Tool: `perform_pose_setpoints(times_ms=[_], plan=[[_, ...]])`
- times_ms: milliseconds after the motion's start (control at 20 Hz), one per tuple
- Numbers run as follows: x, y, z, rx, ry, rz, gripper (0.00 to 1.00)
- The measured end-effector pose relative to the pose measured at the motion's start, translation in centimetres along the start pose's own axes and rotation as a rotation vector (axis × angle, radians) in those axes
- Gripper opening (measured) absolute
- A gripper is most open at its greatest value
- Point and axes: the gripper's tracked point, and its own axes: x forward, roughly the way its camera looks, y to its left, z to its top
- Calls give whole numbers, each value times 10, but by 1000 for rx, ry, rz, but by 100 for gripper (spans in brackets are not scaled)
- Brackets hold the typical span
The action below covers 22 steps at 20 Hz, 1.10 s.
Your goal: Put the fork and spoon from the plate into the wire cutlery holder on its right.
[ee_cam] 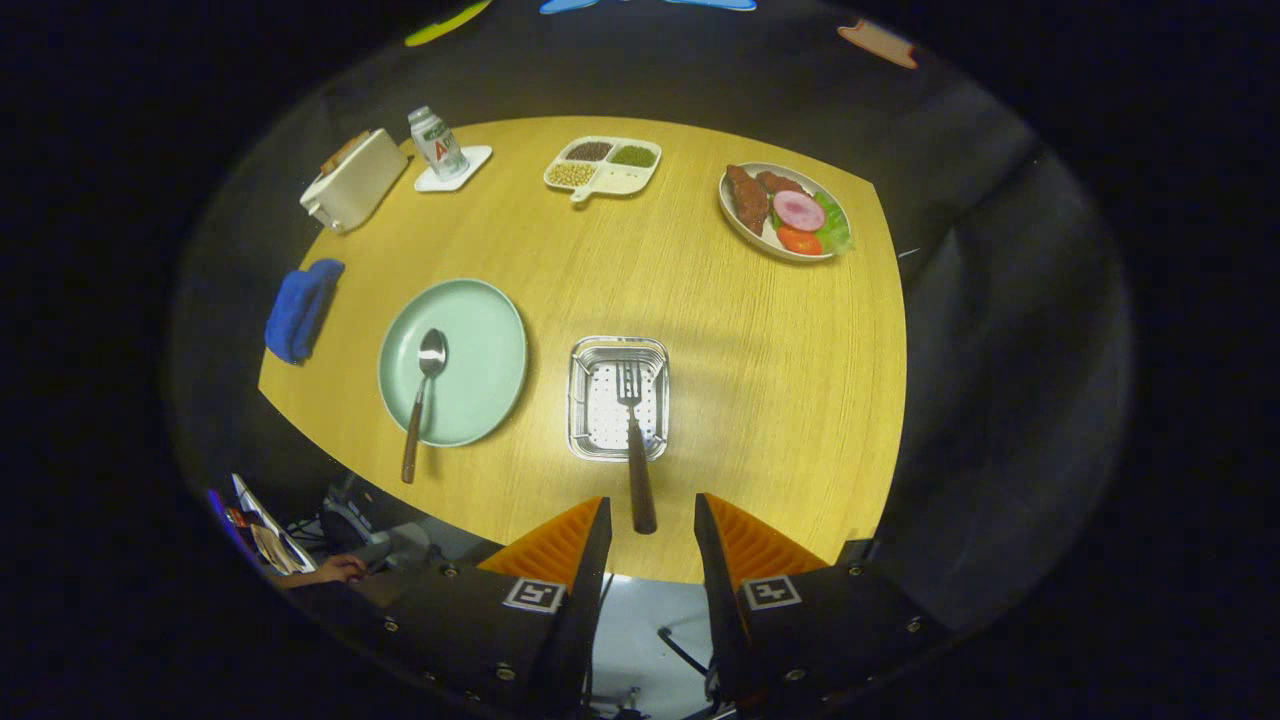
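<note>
The fork (632,440) leans in the wire cutlery holder (618,398) at centre frame, its handle reaching back between the fingers of the gripper (652,520), which stand apart and seem clear of it. The spoon (424,395) lies on the green plate (452,361) to the left. Upper frame: toaster (352,180), bottle (437,142), divided dish (603,166), food plate (785,211); a blue cloth (300,308) lies left.

I see a round wooden table (700,330), brightly lit from above, against a dark cloth wall (640,70); pale floor (640,620) lies at its near edge.
</note>
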Motion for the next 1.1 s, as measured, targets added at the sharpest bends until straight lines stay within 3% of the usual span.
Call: perform_pose_setpoints(times_ms=[250,500,1100], plan=[[-24,43,-17,68,-48,112,50],[-14,96,-38,47,4,200,50],[48,194,-42,-35,113,272,50]])
